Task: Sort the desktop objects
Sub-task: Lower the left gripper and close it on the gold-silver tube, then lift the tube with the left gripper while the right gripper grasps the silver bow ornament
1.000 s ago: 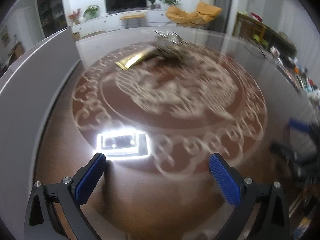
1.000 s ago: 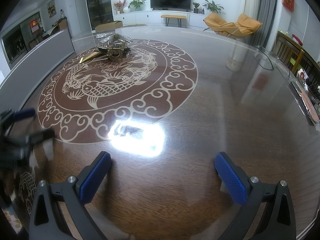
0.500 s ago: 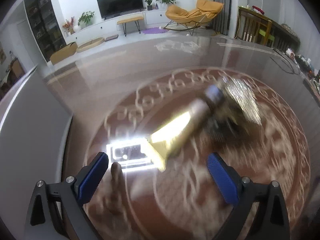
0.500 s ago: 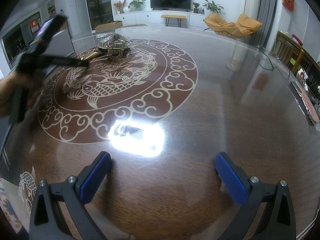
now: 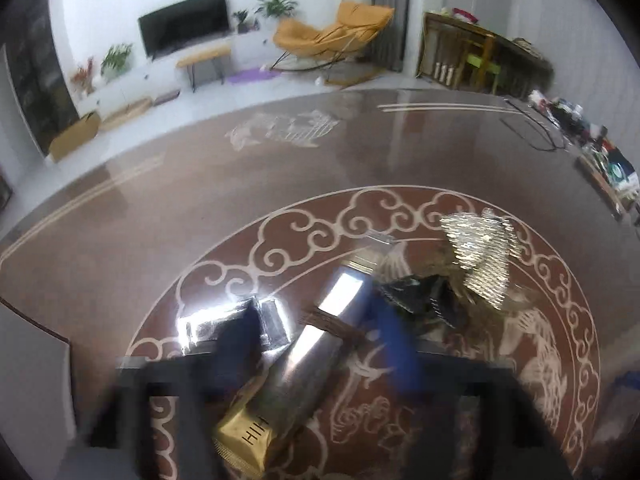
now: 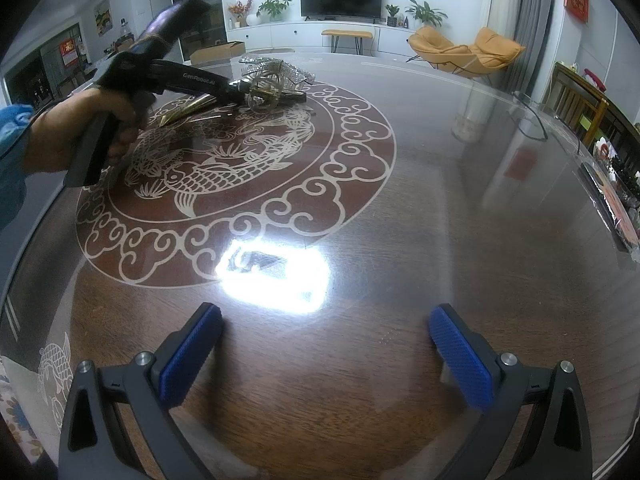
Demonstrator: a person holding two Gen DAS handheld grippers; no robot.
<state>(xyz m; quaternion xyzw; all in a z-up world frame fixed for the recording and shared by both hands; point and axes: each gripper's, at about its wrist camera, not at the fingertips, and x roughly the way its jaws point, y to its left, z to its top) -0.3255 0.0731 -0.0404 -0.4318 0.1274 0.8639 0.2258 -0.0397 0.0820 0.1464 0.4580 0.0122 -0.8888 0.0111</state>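
- Two handheld grippers work over a glossy wooden bench [image 6: 400,240] inlaid with a pale fish-and-cloud medallion [image 6: 224,168].
- Left gripper [image 5: 316,344], blurred in its own view, has just been closing its jaws with a gold tube [image 5: 288,384] lying between its blue fingers [image 5: 396,344]; whether the pads press on the tube cannot be told through the blur.
- Tube's crimped gold end sits nearest the left camera, its body running up and rightward between the fingers.
- Just ahead and to the right of those fingers lie a black clip [image 5: 416,296] and a glittering silver hair ornament [image 5: 480,252], touching one another.
- A hand [image 6: 80,132] grasps the left gripper's handle at the left of the right-wrist view, its tip down at the cluster of objects.
- Right gripper [image 6: 324,348] hangs with jaws wide apart and nothing between them, over bare wood, a bright lamp reflection [image 6: 272,276] just ahead; the cluster lies well ahead to its left.
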